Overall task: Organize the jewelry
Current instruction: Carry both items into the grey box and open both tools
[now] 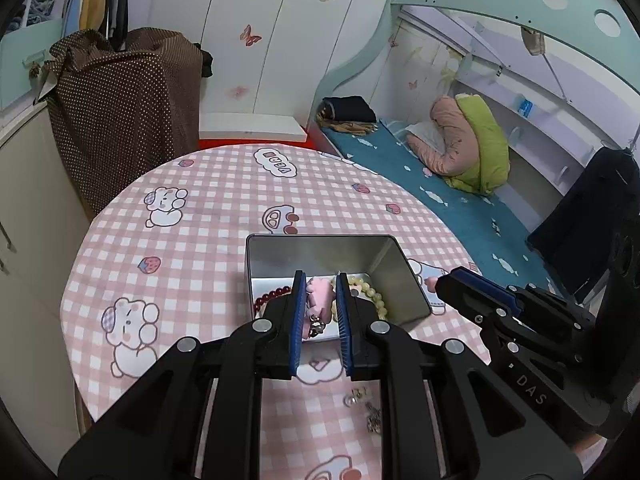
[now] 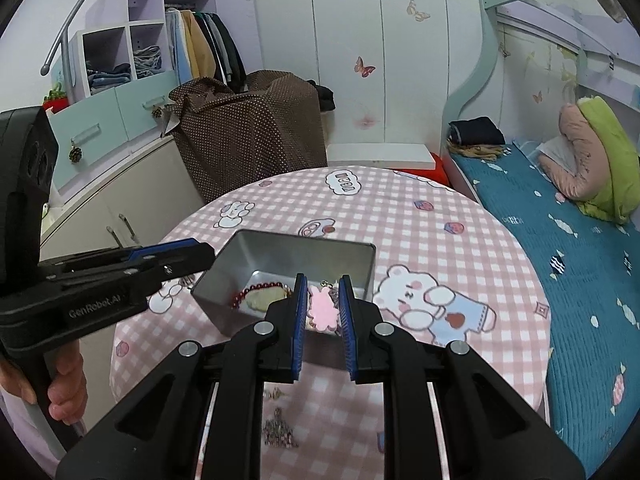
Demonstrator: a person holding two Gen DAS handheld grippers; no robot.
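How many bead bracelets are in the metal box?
2: a dark red bracelet by the tin's left wall, a pale yellow-green bracelet beside it. The gripper may hide more.

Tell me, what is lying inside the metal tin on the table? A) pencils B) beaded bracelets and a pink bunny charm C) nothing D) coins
B: the open tin holds a dark red bracelet, a pale bracelet and a pink bunny charm.

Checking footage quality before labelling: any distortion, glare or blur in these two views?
Left wrist view: strong fisheye bending, dark corners, soft sheen inside the metal tin, contents sharp. Right wrist view: same curvature, even indoor light, the small jewelry on the tablecloth looks slightly soft.
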